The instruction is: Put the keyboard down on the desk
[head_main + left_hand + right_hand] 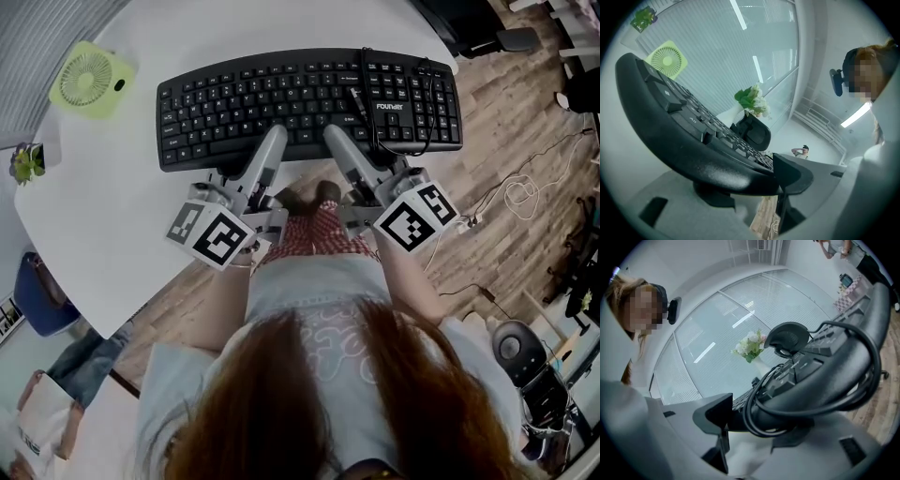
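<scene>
Both tools are clamped on the near lip of the keyboard (pixel 281 98). The left gripper (pixel 269 148) and the right gripper (pixel 339 142) each have their jaws closed down on that thin front edge, one jaw above the keys and one beneath. They sit side by side near the middle. The rest of the board stretches away ahead of your jaws, over the desk (pixel 112 206). No view settles whether its underside touches the top or hangs just above it.

The weak point, as I judge it, is that narrow, central bite. With so much board ahead of and outboard of the jaws, it can pivot in the pads, and the far edge may droop or slap down.

Watch the cable (pixel 745 413) too. It lies looped over the keys right at your right gripper's upper jaw, and it could catch there as the jaws part and drag the board.

Outboard of the right gripper, the near corner seems to overhang the floor (pixel 506 159). If the board is left there, it may tip off.
</scene>
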Action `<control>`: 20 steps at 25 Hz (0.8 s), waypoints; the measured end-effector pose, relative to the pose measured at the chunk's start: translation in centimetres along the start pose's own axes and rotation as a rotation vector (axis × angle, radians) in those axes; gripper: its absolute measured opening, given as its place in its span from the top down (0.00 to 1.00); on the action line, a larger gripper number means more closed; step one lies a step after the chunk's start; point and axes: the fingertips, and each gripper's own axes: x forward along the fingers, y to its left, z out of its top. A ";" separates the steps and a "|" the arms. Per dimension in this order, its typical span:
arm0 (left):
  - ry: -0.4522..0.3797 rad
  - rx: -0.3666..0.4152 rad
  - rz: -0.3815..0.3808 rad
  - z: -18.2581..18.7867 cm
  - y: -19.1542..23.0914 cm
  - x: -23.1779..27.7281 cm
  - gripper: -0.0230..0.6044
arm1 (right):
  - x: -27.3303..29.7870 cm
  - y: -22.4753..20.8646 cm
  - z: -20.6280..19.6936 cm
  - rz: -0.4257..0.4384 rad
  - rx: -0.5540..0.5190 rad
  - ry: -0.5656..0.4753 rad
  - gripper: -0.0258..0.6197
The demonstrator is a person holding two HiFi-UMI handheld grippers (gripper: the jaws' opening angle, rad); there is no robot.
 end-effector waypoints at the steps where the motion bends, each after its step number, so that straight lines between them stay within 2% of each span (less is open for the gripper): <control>1: 0.003 -0.004 0.003 -0.2 0.3 0.0 0.58 | 0.1 -0.1 -0.3 -0.003 0.002 0.004 0.55; 20: 0.052 -0.051 0.060 -1.6 1.3 0.2 0.58 | 0.0 -1.6 -1.4 -0.031 0.055 0.050 0.55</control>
